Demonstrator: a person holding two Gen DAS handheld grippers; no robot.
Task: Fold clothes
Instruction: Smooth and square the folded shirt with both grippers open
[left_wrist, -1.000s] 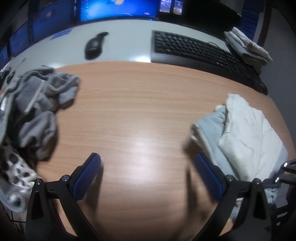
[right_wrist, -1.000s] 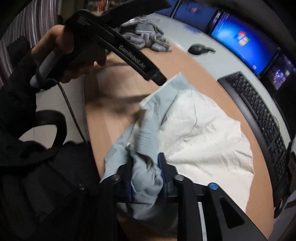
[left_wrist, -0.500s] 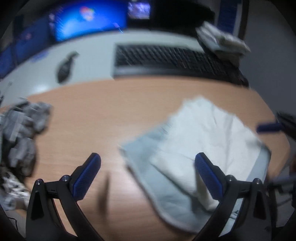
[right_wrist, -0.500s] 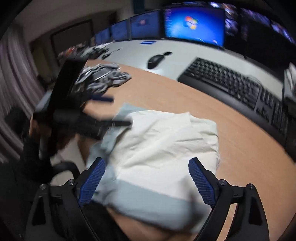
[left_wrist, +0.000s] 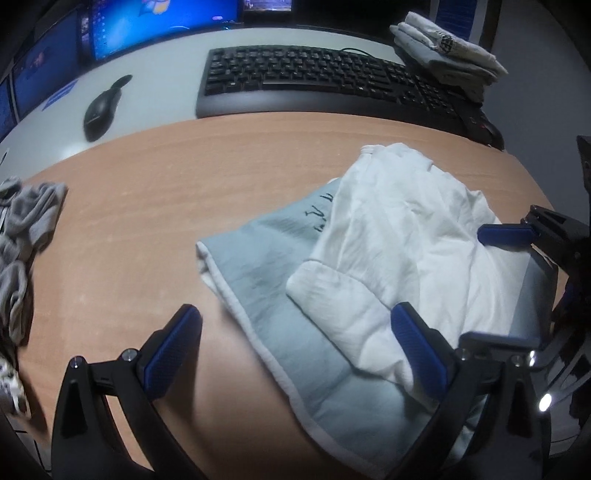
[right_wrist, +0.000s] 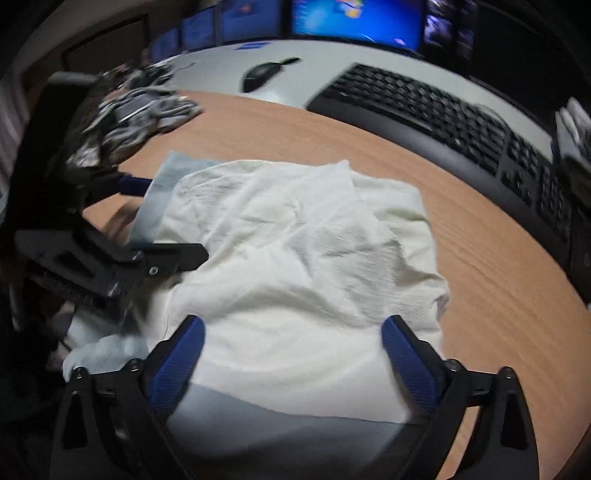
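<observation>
- The garment (left_wrist: 399, 236) is showing white on top and pale blue-grey beneath, with a white hem and small dark marks.
- The table (left_wrist: 155, 206) is showing light brown wood grain.
- The gripper pads (left_wrist: 171, 345) are showing deep blue on black frames.
- The clothes pile (left_wrist: 26, 221) is showing grey.
- The keyboard (left_wrist: 317, 81) and mouse (left_wrist: 98, 112) are showing black.
- The monitor (right_wrist: 356, 20) is glowing blue.

The left gripper (left_wrist: 295, 354) hung with jaws spread wide, and the right gripper (right_wrist: 291, 362) did likewise; both looked empty, though blur softened the right view.
</observation>
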